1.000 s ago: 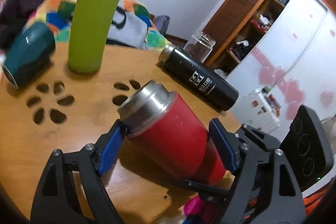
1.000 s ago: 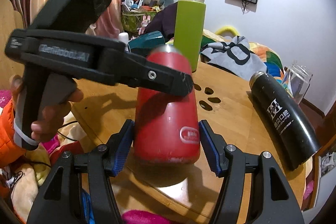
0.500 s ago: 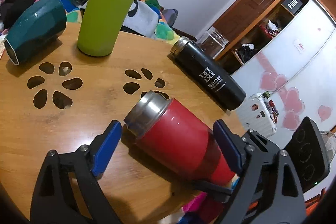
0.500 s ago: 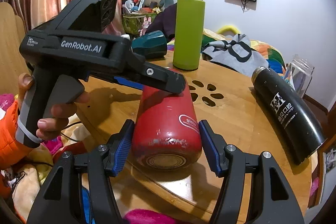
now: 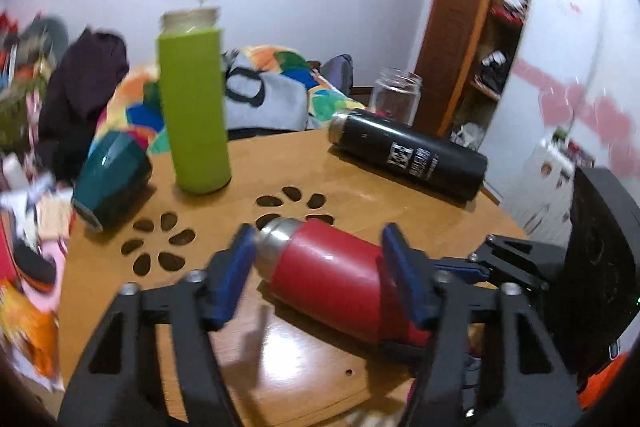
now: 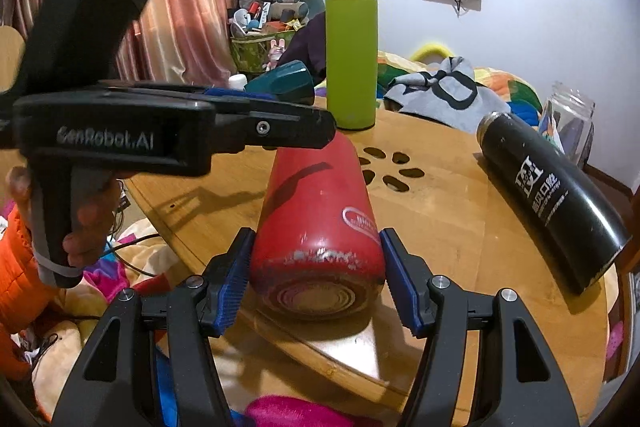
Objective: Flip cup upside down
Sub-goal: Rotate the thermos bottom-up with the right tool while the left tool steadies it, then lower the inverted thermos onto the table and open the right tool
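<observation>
The red cup [image 6: 320, 227] lies on its side on the round wooden table [image 6: 460, 227], base toward the right wrist camera, steel mouth [image 5: 280, 233] pointing to the table's middle. My right gripper [image 6: 316, 287] is shut on the cup's base end, pads pressed on both sides. My left gripper [image 5: 320, 279] is open, its blue pads astride the cup's body with gaps on each side. It also shows from the side in the right wrist view [image 6: 280, 125], over the cup.
A tall green bottle [image 5: 194, 111] stands upright at the back. A teal cup [image 5: 112, 179] lies on its side at left. A black flask [image 5: 408, 155] lies at right, with a glass jar [image 5: 396, 99] behind it. Flower-shaped cutouts [image 5: 288, 207] pierce the tabletop.
The red cup has gone from tilted up to lying flat on the table. My left gripper let go of it, opened and swung round to the side; the right kept its hold.
</observation>
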The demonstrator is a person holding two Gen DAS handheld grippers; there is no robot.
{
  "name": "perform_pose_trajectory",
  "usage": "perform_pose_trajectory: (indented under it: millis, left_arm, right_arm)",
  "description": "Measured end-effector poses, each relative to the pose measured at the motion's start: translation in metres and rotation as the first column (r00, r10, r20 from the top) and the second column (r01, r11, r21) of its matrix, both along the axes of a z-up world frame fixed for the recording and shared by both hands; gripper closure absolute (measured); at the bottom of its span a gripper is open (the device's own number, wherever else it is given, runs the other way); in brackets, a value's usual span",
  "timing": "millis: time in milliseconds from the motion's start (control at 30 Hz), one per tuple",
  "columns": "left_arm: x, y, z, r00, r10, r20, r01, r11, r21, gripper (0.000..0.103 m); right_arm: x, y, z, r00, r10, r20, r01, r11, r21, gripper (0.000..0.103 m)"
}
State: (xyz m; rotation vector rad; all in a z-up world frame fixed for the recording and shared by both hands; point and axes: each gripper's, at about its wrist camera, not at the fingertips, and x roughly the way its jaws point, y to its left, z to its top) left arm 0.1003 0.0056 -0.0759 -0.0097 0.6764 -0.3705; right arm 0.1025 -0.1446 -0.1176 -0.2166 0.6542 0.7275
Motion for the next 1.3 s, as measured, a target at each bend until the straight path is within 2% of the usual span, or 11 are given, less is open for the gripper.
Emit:
perform_pose_trajectory:
  millis: [33, 100, 300, 600, 800, 933, 1167, 1300]
  left_arm:
    - [-0.001, -0.006, 0.000, 1.000, -0.013, 0.010, 0.013, 1.000, 0.020, 0.055]
    - [-0.001, -0.014, -0.002, 0.999, -0.037, 0.013, 0.037, 0.998, 0.045, 0.072]
    - [0.000, -0.019, -0.003, 0.999, -0.044, 0.014, 0.043, 0.998, 0.048, 0.088]
    - [-0.003, -0.012, 0.013, 0.998, -0.027, 0.064, 0.026, 1.000, 0.013, 0.089]
    - [0.004, -0.008, 0.016, 0.998, -0.022, 0.053, 0.024, 0.999, -0.027, 0.089]
    - [0.010, -0.006, 0.013, 0.999, -0.005, 0.048, 0.007, 1.000, -0.026, 0.089]
    - [0.025, 0.008, 0.005, 1.000, 0.020, -0.005, -0.021, 0.996, -0.090, 0.089]
    - [0.027, 0.012, 0.002, 0.999, 0.038, -0.011, -0.039, 0.995, -0.095, 0.089]
  right_arm:
    - [0.000, -0.001, -0.002, 1.000, -0.001, -0.009, 0.001, 1.000, -0.001, 0.044]
    - [0.000, -0.002, -0.007, 1.000, -0.005, -0.024, 0.005, 1.000, -0.001, 0.044]
    - [-0.003, -0.007, -0.010, 0.999, -0.025, -0.027, 0.025, 1.000, 0.011, 0.045]
    - [-0.014, -0.019, 0.028, 0.994, -0.058, 0.097, 0.049, 0.995, 0.088, 0.046]
    - [-0.007, -0.022, 0.046, 0.985, -0.091, 0.145, 0.074, 0.990, 0.122, 0.046]
    - [0.003, -0.019, 0.049, 0.983, -0.107, 0.147, 0.088, 0.988, 0.128, 0.046]
    - [0.015, -0.010, 0.050, 0.982, -0.133, 0.132, 0.116, 0.985, 0.130, 0.046]
    - [0.021, -0.005, 0.050, 0.984, -0.134, 0.121, 0.119, 0.985, 0.125, 0.046]
